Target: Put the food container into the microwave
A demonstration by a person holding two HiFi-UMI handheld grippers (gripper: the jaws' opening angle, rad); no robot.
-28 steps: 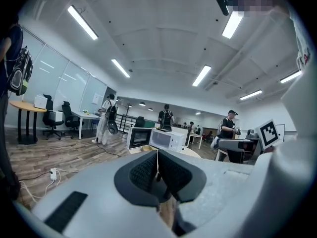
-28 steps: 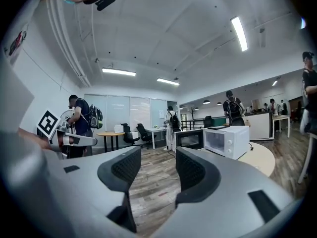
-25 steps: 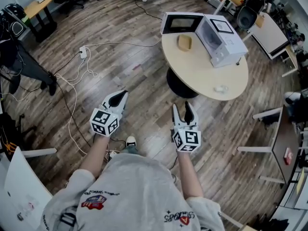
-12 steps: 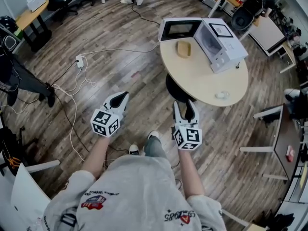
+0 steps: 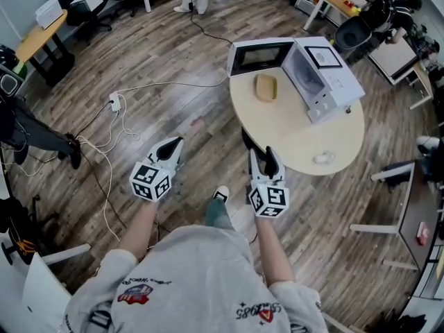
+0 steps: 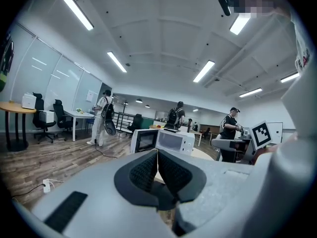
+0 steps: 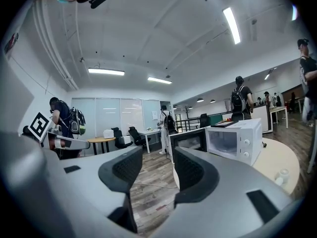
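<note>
Two grippers brought closer to surface (image 5: 298,134) near edge: left gripper (image 5: 170,151) fingers (image 6: 143,172) clenched empty, right gripper (image 5: 263,159) released; food container (image 5: 266,87) at far edge beside microwave (image 5: 326,75), grasp pending

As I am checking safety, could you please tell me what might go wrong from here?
The white cable lies looped on the floor to the person's left, a possible trip. The microwave has its door open just beyond the food container, so the open right tongs might knock it when reaching. The left tongs are shut and would need opening to help.
</note>
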